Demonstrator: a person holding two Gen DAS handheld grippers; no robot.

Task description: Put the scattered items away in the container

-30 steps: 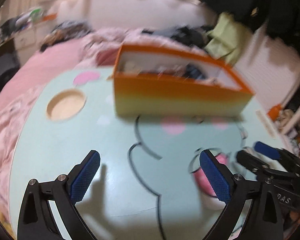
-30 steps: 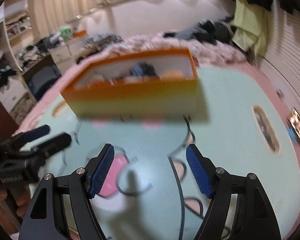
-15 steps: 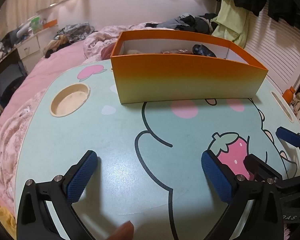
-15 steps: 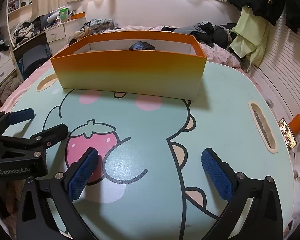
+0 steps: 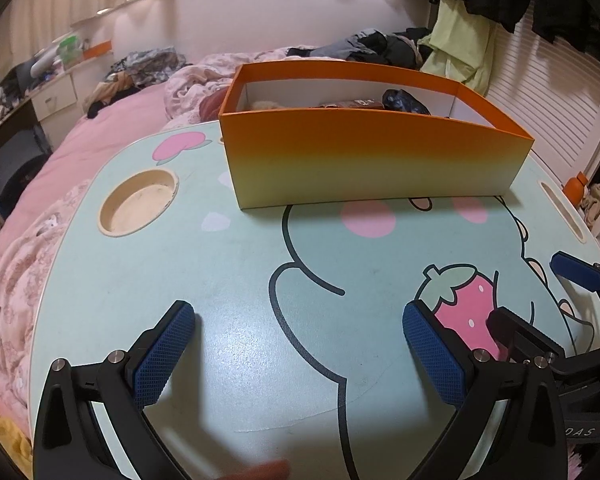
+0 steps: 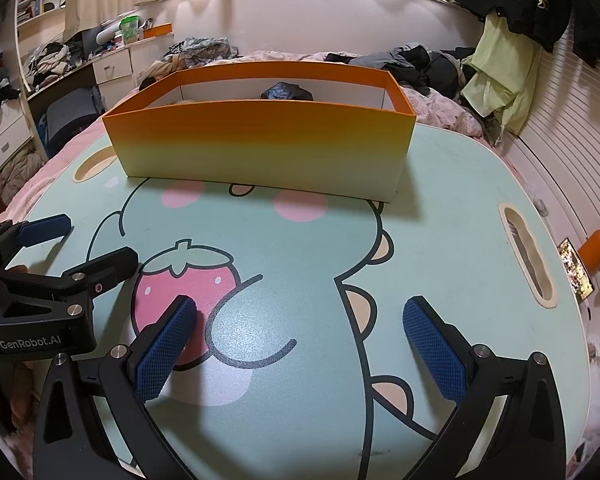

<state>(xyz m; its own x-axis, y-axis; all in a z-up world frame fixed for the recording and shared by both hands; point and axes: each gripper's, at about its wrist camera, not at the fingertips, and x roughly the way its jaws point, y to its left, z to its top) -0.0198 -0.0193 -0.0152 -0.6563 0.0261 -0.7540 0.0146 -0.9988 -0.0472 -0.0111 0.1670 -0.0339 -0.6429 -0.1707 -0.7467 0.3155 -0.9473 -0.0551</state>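
Two hand-held grippers hover side by side over a mint-green lap table [image 5: 240,264] printed with a cartoon creature and a strawberry [image 6: 188,276], both angled down toward the tabletop and facing an orange box [image 5: 372,164] at the far edge.

The left gripper [image 5: 296,344] stands with its jaws wide apart, blue pads [image 5: 164,356] clear of the surface, nothing between them. The right gripper [image 6: 296,344] is likewise spread wide and empty; its jaws have just been opening, and only bare tabletop shows between its pads [image 6: 436,352]. In the left view the right gripper [image 5: 540,300] enters from the right edge, just beside the left one; in the right view the left gripper [image 6: 80,248] reaches in from the left, over the strawberry's edge. At the bottom of the left view a blurred fingertip [image 5: 268,470] shows.

The box sits well ahead of both grippers, its near wall fading from orange to pale yellow. Inside, a dark crumpled item [image 5: 404,102] rests toward the right, with a brown packet [image 5: 352,104] and a pale item [image 5: 260,105] beside it; their exact nature cannot be told. A round cup recess [image 5: 140,202] lies left of the box, and a slot [image 6: 526,256] is cut near the table's right edge. The table rests on a bed with pink bedding [image 5: 60,152].
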